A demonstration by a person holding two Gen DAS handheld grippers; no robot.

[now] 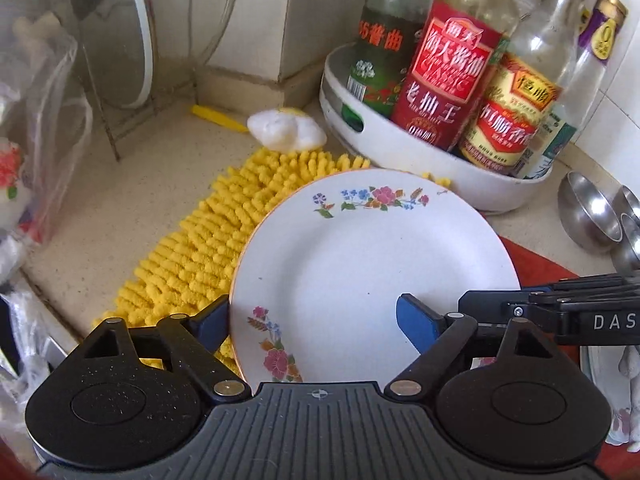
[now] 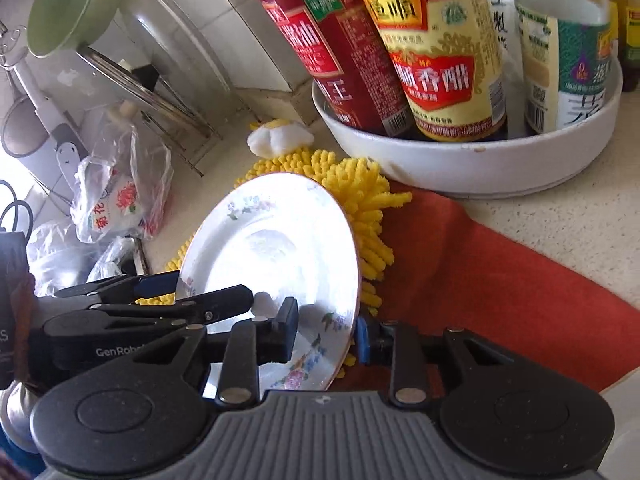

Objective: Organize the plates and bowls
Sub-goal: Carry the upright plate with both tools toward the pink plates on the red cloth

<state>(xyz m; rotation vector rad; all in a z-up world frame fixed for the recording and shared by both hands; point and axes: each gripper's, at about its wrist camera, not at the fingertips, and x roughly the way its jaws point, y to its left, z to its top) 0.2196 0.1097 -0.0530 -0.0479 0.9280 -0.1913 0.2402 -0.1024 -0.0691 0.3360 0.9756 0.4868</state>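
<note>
A white plate (image 1: 360, 248) with flower prints lies partly on a yellow chenille cloth (image 1: 192, 256) and partly on a red cloth (image 2: 500, 280). My left gripper (image 1: 312, 308) is wide open at the plate's near rim. One finger is outside the left edge, and the blue pad of the other hovers over the plate's face. From the other side, my right gripper (image 2: 326, 330) straddles the rim of the plate (image 2: 272, 248) with its jaws narrowly apart. Its blue pad is just outside the edge and its black finger is above the face. Neither gripper presses on the plate.
A white round tray (image 1: 420, 176) of tall sauce bottles stands right behind the plate. Small steel bowls (image 1: 592, 216) sit at the right. Pot lids lean in a wire rack (image 1: 120, 52) at the back left. Plastic bags (image 2: 116, 200) crowd the left side.
</note>
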